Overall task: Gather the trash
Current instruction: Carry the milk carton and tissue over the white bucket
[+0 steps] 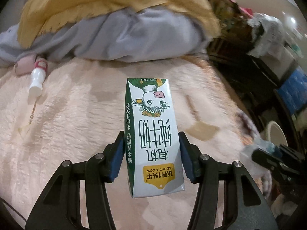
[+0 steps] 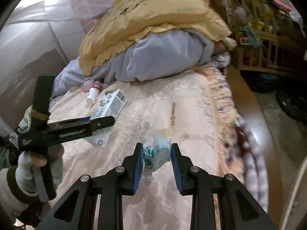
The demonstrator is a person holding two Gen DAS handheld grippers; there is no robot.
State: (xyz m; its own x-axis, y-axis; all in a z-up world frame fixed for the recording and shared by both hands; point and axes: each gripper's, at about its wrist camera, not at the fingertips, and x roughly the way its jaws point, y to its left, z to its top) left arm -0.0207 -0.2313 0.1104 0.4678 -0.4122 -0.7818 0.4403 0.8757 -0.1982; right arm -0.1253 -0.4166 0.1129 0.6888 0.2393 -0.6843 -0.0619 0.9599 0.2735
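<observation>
My left gripper (image 1: 151,140) is shut on a white and green milk carton (image 1: 152,134) with a cow picture, held above the pink bedspread (image 1: 76,134). The carton also shows in the right wrist view (image 2: 107,111), clamped in the left gripper (image 2: 113,119). My right gripper (image 2: 156,148) is shut on a crumpled white and green plastic wrapper (image 2: 155,153) above the bedspread (image 2: 182,115). A small white bottle (image 1: 37,80) with a red label lies at the bed's far left, also in the right wrist view (image 2: 94,92).
A grey blanket (image 1: 124,36) and a yellow quilt (image 1: 96,2) are piled at the head of the bed. A wooden shelf (image 2: 259,38) full of items stands to the right. The bed's fringed edge (image 2: 228,115) drops to the floor on the right.
</observation>
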